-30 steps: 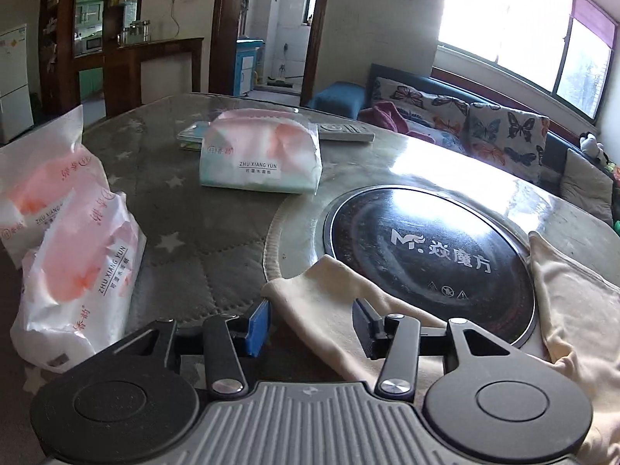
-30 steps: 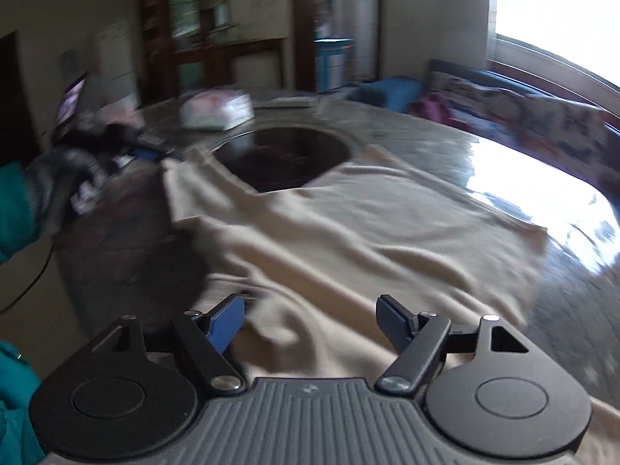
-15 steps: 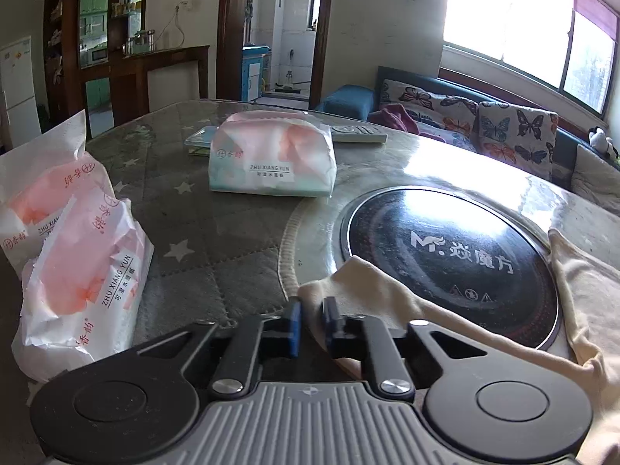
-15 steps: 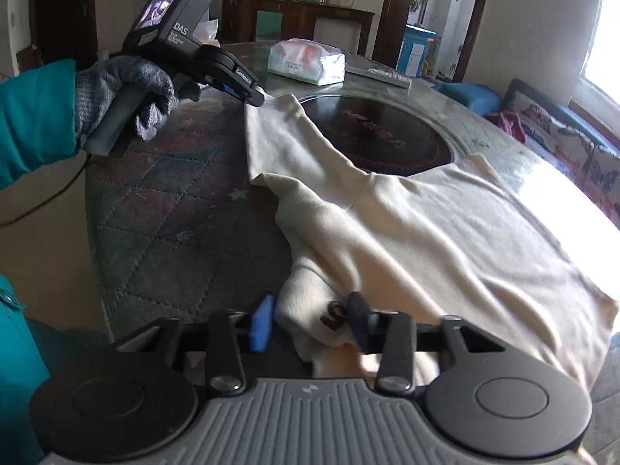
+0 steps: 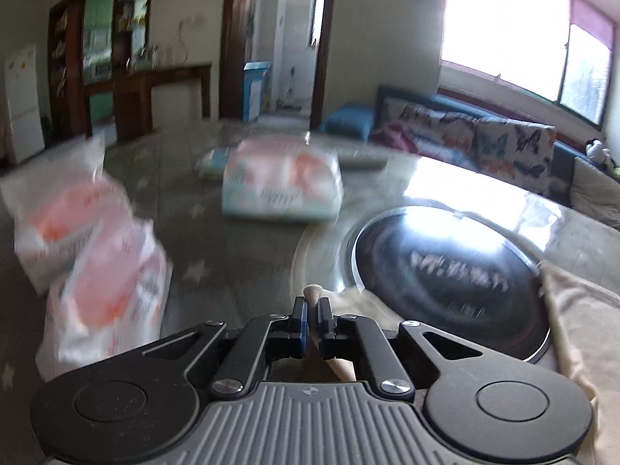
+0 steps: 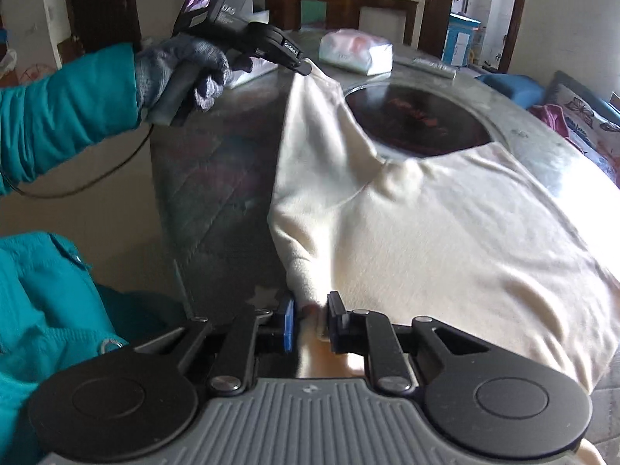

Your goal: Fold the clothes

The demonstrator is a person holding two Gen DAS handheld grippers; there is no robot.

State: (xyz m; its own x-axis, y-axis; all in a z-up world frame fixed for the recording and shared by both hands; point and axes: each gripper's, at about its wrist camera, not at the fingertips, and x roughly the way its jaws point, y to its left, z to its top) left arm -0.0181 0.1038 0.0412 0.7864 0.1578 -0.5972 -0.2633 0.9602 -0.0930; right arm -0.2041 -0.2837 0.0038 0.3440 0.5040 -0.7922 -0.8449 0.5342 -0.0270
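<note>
- My left tool (image 5: 311, 312) is clenched on a sleeve tip of the cream shirt (image 6: 445, 224), lifted at the far left of the bench (image 6: 217, 193).
- Tissue packs (image 5: 100, 271) sit left; a black round plate (image 5: 445, 275) lies right.
- My right tool (image 6: 312, 314) is clamped on the shirt's near edge; the shirt's body lies spread across the bench to the right.

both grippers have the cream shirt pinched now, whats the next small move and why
Probably lift both together and carry that side edge over toward the shirt's middle. The left gripper is shut on the sleeve tip, the right gripper on the near edge of the cream shirt, and the fabric between them runs taut, ready to fold over.
</note>
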